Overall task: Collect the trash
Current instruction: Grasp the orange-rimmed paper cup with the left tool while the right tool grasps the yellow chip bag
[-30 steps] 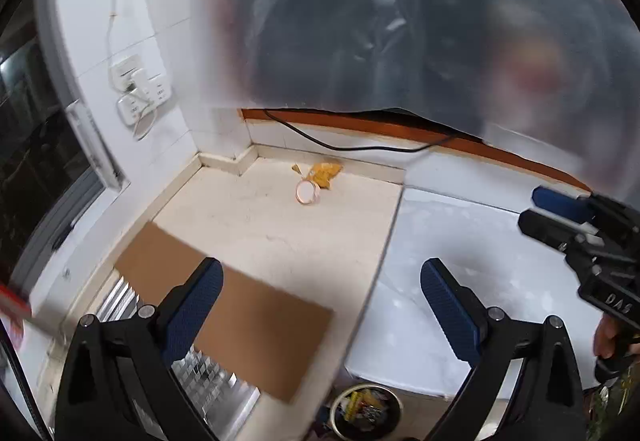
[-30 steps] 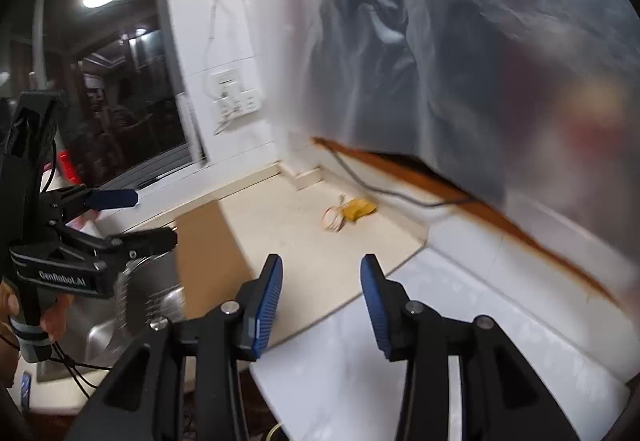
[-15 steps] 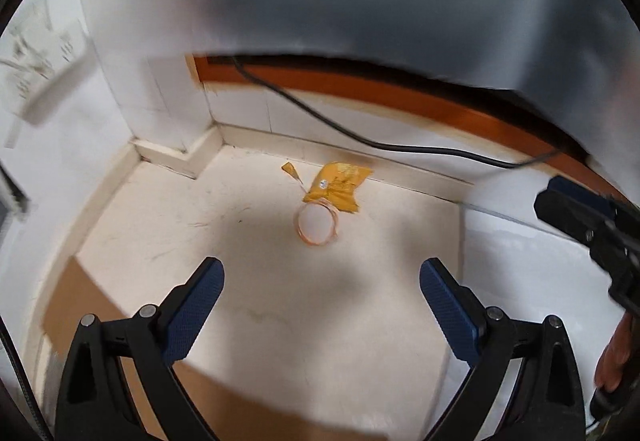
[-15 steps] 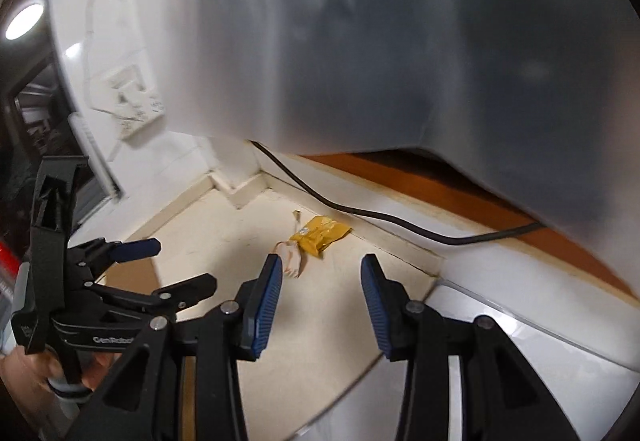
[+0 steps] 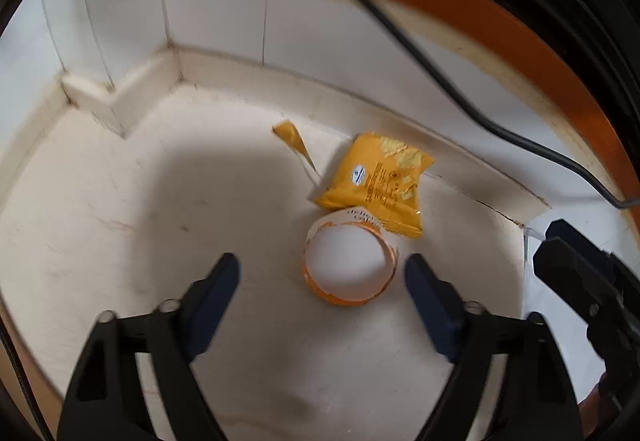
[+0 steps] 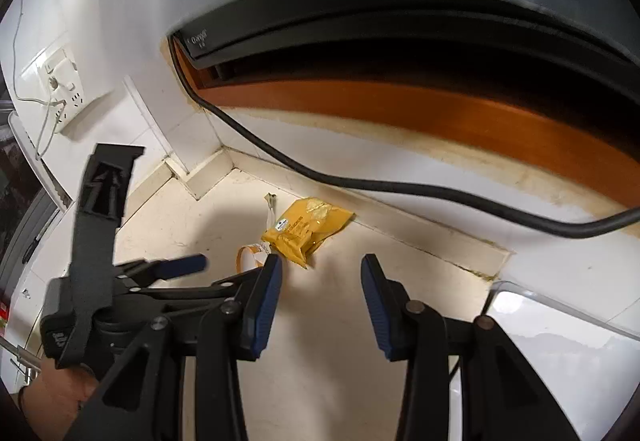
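A yellow snack wrapper (image 5: pixel 378 181) lies on the cream counter near the back wall, with a torn yellow strip (image 5: pixel 292 141) just left of it. An orange-and-white paper ring (image 5: pixel 350 261) lies against the wrapper's near edge. My left gripper (image 5: pixel 322 277) is open and empty, its jaws standing either side of the ring, just short of it. My right gripper (image 6: pixel 320 281) is open and empty, a little short of the wrapper (image 6: pixel 306 227). The ring (image 6: pixel 250 255) shows partly behind its left finger. The left gripper (image 6: pixel 176 267) appears at the left of the right wrist view.
A black cable (image 6: pixel 360 181) runs along the tiled back wall under an orange strip (image 6: pixel 440 109). A wall socket (image 6: pixel 60 85) is at the left. A white slab (image 6: pixel 560 341) adjoins the counter at the right. The counter corner (image 5: pixel 120 97) is at the back left.
Both grippers have moved forward and down toward the trash in the corner. The wrapper and ring now look much larger and closer. The left jaws have narrowed somewhat.
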